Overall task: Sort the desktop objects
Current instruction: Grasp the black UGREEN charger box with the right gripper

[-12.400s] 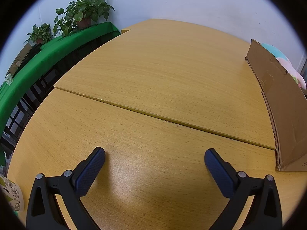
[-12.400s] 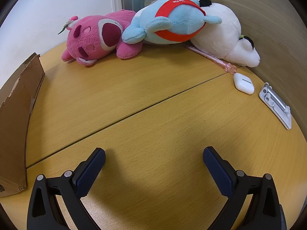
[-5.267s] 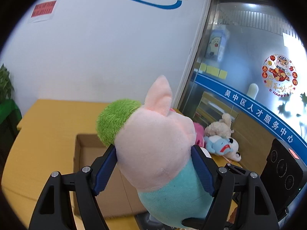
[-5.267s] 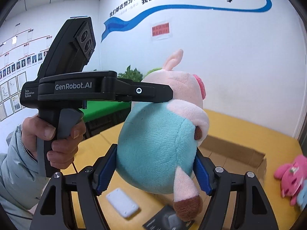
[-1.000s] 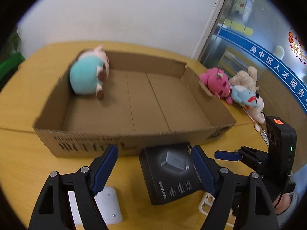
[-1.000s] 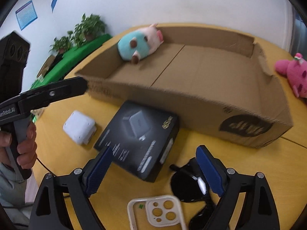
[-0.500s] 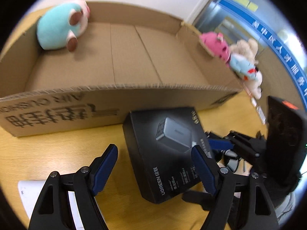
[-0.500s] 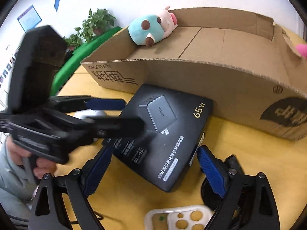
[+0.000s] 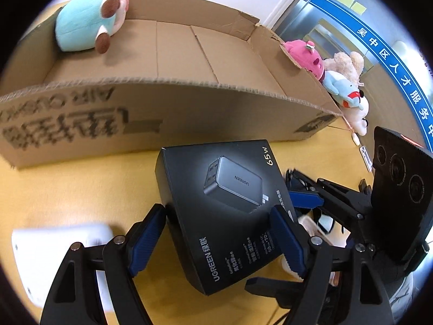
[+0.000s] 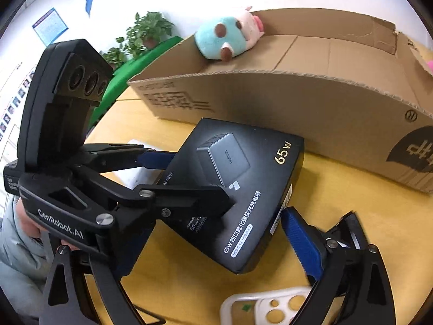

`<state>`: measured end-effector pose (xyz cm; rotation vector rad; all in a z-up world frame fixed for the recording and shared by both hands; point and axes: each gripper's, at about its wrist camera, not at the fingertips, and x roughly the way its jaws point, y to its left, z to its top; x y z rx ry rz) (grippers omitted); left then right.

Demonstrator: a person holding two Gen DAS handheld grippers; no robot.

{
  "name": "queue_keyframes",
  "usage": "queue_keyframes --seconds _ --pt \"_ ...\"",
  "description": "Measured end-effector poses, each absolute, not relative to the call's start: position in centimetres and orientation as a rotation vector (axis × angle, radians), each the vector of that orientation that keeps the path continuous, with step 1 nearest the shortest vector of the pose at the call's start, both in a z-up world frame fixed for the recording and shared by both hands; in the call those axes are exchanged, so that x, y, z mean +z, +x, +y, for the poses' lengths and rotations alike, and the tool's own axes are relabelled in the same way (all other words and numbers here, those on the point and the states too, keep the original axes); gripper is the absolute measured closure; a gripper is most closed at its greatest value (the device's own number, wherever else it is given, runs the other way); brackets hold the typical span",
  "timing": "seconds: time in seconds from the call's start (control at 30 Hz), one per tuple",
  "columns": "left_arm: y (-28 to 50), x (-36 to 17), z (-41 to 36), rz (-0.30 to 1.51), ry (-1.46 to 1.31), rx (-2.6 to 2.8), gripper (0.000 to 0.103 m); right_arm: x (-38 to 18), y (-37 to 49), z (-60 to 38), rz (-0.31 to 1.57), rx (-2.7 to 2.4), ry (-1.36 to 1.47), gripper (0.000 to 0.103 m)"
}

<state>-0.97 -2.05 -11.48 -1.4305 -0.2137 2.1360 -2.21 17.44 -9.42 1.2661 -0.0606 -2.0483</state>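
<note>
A black charger box [image 9: 230, 203] lies flat on the yellow table in front of the open cardboard box [image 9: 189, 113]. My left gripper [image 9: 216, 241] stands open over its near corner: one pad is beside the left edge, the other over the top face. From the other side my right gripper [image 10: 216, 243] straddles the same charger box [image 10: 243, 178]. Its jaws are opening and the blue pad [image 10: 303, 241] stands clear of the box's side. Its other finger is hidden behind the left gripper's body. A teal and pink plush pig [image 9: 86, 24] lies in the carton's far corner.
A white box [image 9: 54, 257] lies at the lower left, blurred. A white phone case [image 10: 270, 308] and a black object [image 10: 349, 224] lie near my right finger. Pink [image 9: 305, 57] and blue [image 9: 343, 92] plush toys sit beyond the carton. A sleeve [image 10: 16, 243] shows at the left.
Both grippers have come down and tilted toward the black charger box, which now sits between both pairs of fingers. The right jaws look slightly wider. The plush pig held earlier lies in the carton.
</note>
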Motion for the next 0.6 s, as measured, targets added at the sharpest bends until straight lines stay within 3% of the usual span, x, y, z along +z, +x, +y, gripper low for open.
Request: queue_keyframes --seconds 0.43,0.6 --pt "-0.8 -12.1 -2.4 -0.266 -1.418 2.127 0.023 -9.6 -0.9 15.6 0.19 -2.003 1.267 0.007" --pt "-0.7 -12.1 -2.6 -0.278 -1.402 2.138 0.024 -9.8 -1.0 15.6 0.169 -2.061 1.264 0.012"
